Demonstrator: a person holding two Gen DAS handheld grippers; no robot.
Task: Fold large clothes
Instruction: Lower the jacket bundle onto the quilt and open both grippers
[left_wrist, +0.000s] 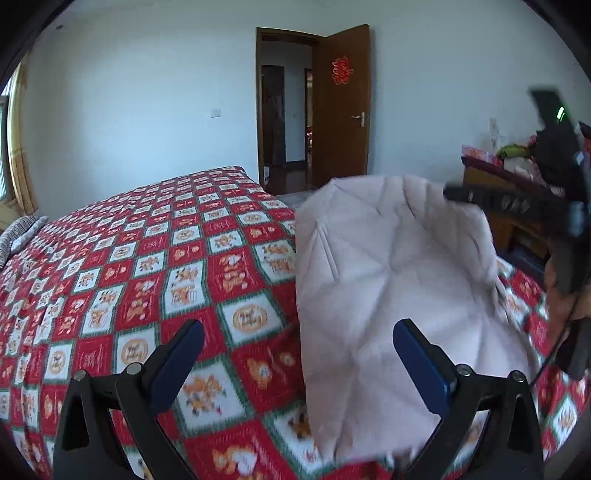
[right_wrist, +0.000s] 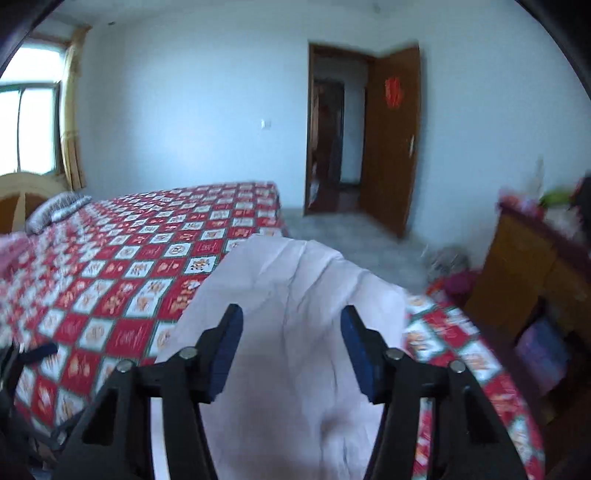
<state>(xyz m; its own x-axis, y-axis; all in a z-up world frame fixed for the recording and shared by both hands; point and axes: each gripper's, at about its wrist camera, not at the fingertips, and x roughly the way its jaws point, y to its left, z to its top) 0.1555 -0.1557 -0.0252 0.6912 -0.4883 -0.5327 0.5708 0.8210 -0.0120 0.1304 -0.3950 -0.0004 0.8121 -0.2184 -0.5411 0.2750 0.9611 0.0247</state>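
A pale pink quilted garment (left_wrist: 388, 273) lies in a bulky fold on the red checked bedspread (left_wrist: 155, 258), near the bed's right edge. My left gripper (left_wrist: 297, 328) hovers low over the garment's left edge, its jaws wide apart with nothing between them. The right gripper (left_wrist: 448, 192) shows in the left wrist view as a black bar above the garment's far right corner. In the right wrist view the right gripper (right_wrist: 291, 317) stands over the garment (right_wrist: 295, 362) with its blue pads (right_wrist: 229, 350) partly apart and no cloth pinched between them.
A wooden dresser (right_wrist: 524, 273) piled with clutter stands close to the bed's right side. An open brown door (left_wrist: 341, 103) is in the far wall. A striped pillow (right_wrist: 55, 210) and a headboard (right_wrist: 22, 195) lie at the bed's far left, under a window (right_wrist: 29, 129).
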